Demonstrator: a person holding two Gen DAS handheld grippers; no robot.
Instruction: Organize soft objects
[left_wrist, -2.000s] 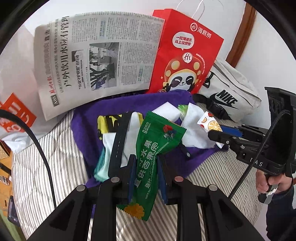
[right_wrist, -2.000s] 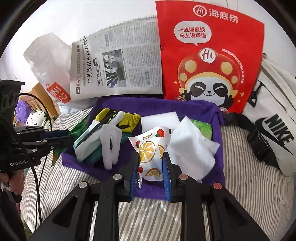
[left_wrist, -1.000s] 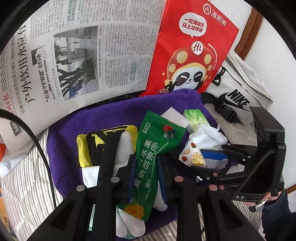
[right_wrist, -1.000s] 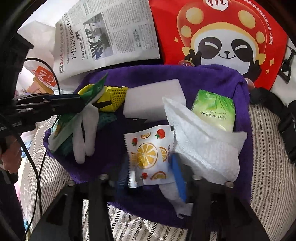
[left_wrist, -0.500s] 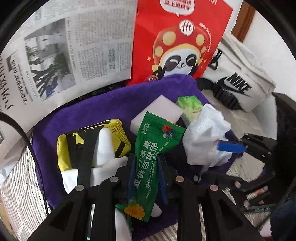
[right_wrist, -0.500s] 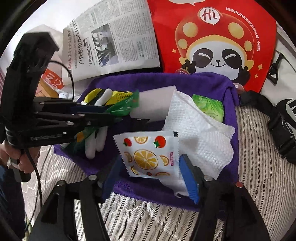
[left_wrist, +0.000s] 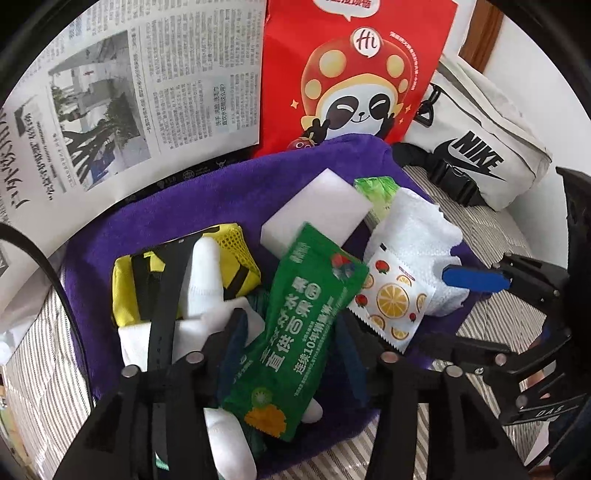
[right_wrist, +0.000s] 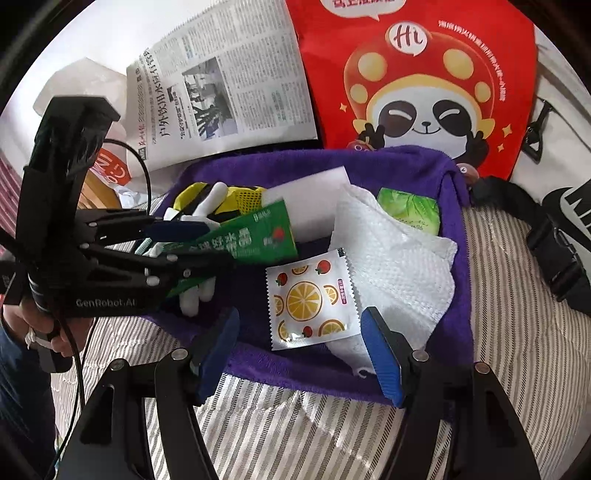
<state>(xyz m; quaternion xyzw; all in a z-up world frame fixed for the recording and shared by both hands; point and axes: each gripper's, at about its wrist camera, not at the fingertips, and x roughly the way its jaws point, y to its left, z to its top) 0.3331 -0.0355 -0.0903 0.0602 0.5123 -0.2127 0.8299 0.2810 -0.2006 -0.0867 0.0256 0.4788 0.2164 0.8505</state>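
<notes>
A purple towel (left_wrist: 166, 214) (right_wrist: 406, 170) is spread on the striped bed. On it lie a yellow mesh pouch (left_wrist: 236, 247), a white glove (left_wrist: 203, 280), a white foam block (left_wrist: 314, 210), a green tissue pack (right_wrist: 410, 214) and a white cloth (right_wrist: 391, 258). A green snack packet (left_wrist: 306, 321) (right_wrist: 251, 236) rests between the fingers of my left gripper (left_wrist: 290, 332) (right_wrist: 210, 245). Its jaws are opening and the pads stand off the packet. An orange-fruit packet (right_wrist: 310, 299) (left_wrist: 391, 302) lies flat on the towel. My right gripper (right_wrist: 300, 325) (left_wrist: 454, 310) is open around it without touching.
A newspaper (left_wrist: 129, 92) and a red panda paper bag (left_wrist: 351, 74) stand against the wall behind the towel. A white Nike waist bag (left_wrist: 480, 147) lies at the right. Striped bedding (right_wrist: 295, 424) runs along the front. A hand (right_wrist: 33, 321) holds the left gripper.
The left jaws have spread off the green packet they pinched. The right jaws widened, left the orange-fruit packet on the towel and drew back slightly.
</notes>
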